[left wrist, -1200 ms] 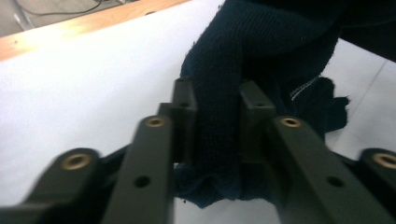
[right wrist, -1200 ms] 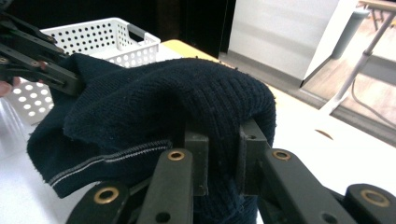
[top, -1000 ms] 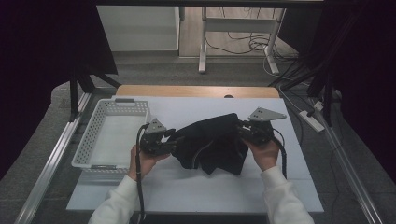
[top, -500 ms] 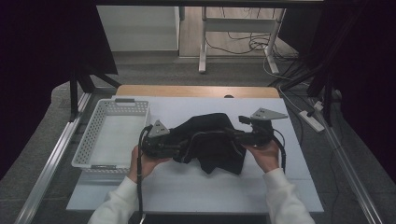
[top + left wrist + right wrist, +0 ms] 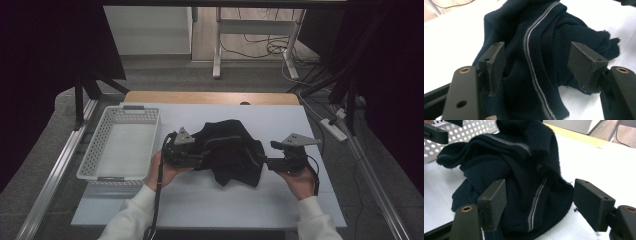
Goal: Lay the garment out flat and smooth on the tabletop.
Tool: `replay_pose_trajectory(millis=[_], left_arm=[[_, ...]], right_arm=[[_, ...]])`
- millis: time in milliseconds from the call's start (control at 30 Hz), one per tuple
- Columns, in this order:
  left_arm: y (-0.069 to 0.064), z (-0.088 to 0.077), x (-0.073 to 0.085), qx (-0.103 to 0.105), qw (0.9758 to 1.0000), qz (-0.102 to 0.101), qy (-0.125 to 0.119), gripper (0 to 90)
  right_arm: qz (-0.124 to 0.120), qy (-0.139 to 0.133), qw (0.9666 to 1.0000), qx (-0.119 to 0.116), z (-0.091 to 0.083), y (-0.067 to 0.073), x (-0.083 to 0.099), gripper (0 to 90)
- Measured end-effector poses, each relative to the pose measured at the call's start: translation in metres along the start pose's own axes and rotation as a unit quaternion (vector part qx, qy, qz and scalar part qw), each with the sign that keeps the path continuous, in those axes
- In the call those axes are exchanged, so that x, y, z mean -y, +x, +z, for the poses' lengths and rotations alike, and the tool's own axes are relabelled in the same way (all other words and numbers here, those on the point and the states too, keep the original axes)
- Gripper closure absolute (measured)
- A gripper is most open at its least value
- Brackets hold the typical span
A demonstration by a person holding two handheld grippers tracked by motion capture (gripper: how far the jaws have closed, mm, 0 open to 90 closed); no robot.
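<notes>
A dark navy knitted garment [image 5: 230, 150] with a thin grey stripe lies crumpled on the white table [image 5: 310, 125]. My left gripper [image 5: 197, 159] is at its left edge. In the left gripper view the jaws [image 5: 537, 62] have just been opening, and the ribbed cloth [image 5: 534, 50] lies loose between them. My right gripper [image 5: 265, 162] is at the garment's right edge. Its jaws [image 5: 541, 202] sprang wide and then came in slightly, with the striped hem [image 5: 534, 205] between the pads [image 5: 495, 202] but not pressed.
A white perforated basket [image 5: 100, 170] stands to the left of the garment, its wall [image 5: 474, 127] behind the cloth in the right gripper view. The table's wooden far edge [image 5: 210, 97] lies beyond. Bare white table lies in front of and to the right of the garment.
The right jaws have let go of the cloth and that hand has sunk toward the table. The garment has slumped into a lower heap. The left gripper shifted slightly right.
</notes>
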State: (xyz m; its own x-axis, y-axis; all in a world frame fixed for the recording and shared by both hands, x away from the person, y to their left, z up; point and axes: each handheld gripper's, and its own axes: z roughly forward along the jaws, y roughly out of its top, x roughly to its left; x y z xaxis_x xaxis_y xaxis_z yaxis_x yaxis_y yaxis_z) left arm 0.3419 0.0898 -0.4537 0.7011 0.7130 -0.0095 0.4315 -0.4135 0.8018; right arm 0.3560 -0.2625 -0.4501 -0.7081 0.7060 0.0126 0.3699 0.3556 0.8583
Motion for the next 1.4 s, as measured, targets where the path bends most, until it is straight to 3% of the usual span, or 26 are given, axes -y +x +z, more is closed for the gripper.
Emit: replay_pose_trajectory(millis=[200, 400, 500, 667, 800, 933, 1033, 1133, 1233, 1400], left_arm=[[0.004, 0.015, 0.004, 0.003, 0.9998, -0.002, 0.018, 32.0], [0.005, 0.022, 0.010, -0.004, 0.9995, -0.002, 0.033, 32.3], [0.009, 0.024, 0.012, -0.006, 0.9992, -0.006, 0.038, 33.1], [0.012, 0.027, 0.015, -0.002, 0.9991, -0.011, 0.041, 40.3], [0.012, 0.030, 0.017, 0.005, 0.9989, -0.010, 0.046, 51.3], [0.009, 0.033, 0.019, 0.011, 0.9982, -0.004, 0.058, 70.0], [0.009, 0.034, 0.019, 0.015, 0.9981, -0.004, 0.060, 76.7], [0.010, 0.029, 0.020, 0.011, 0.9987, -0.006, 0.048, 78.9], [0.010, 0.021, 0.020, 0.009, 0.9995, -0.012, 0.028, 80.2], [0.009, 0.011, 0.019, 0.005, 0.9998, -0.012, 0.013, 81.2]], right_arm=[[-0.001, 0.024, 0.9997, -0.005, 0.019, 0.003, 0.008, 30.2], [-0.018, 0.068, 0.9974, 0.011, 0.035, 0.008, 0.017, 31.8], [-0.011, 0.074, 0.9971, 0.013, 0.038, 0.007, 0.021, 32.4], [-0.003, 0.089, 0.9959, 0.019, 0.042, 0.003, 0.028, 33.3], [0.004, 0.100, 0.9949, 0.018, 0.045, 0.000, 0.033, 35.3], [0.009, 0.111, 0.9937, 0.009, 0.048, -0.002, 0.037, 42.2], [0.007, 0.123, 0.9924, -0.007, 0.052, 0.000, 0.039, 54.0], [0.006, 0.129, 0.9913, -0.022, 0.054, 0.001, 0.040, 67.0], [-0.002, 0.129, 0.9914, -0.024, 0.052, 0.001, 0.039, 79.2], [-0.020, 0.112, 0.9936, -0.001, 0.040, 0.000, 0.033, 81.8]])
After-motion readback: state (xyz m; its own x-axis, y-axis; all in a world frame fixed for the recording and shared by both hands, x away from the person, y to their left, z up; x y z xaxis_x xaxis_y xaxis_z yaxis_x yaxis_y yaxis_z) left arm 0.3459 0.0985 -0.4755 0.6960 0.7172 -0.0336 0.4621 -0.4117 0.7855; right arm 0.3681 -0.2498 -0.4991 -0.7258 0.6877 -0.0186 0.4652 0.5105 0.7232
